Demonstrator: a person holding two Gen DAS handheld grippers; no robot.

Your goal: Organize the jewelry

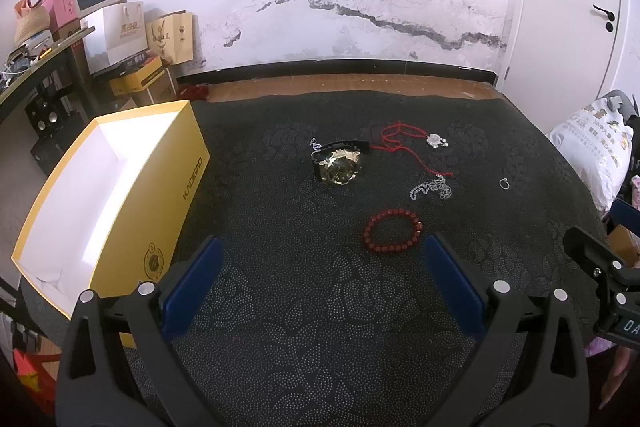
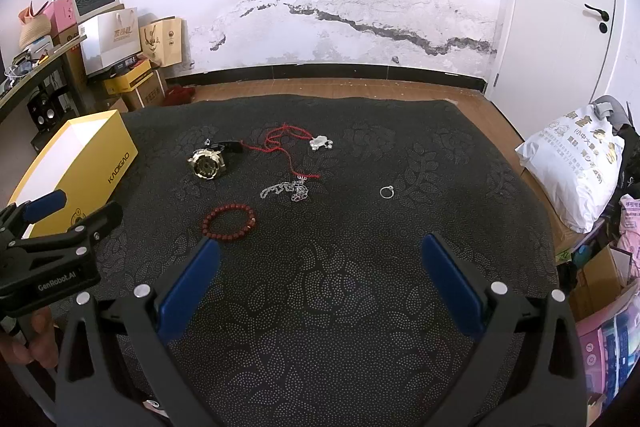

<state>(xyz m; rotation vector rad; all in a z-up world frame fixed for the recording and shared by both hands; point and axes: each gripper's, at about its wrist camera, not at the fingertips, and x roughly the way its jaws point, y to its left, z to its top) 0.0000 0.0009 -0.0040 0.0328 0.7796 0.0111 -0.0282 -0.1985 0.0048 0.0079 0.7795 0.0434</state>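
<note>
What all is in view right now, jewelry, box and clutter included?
Watch: 1, gold face, black strap, mid-cloth.
Bead bracelet: 1, dark red, nearest the grippers.
Cord necklace: 1, red with silver pendant, behind the chain.
Chain: 1, silver, bunched, centre.
Ring: 1, silver, alone to the right.
Box: 1, yellow, white inside, open, left edge.
Cloth: 1, black, patterned, under everything.
Gift bags: several, white and tan, back left.
Sack: 1, white, printed, right.
Left gripper: blue pads, open.
Right gripper: blue pads, open.

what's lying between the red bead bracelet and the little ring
Only bare dark cloth separates the bracelet and ring in the right wrist view.
</note>
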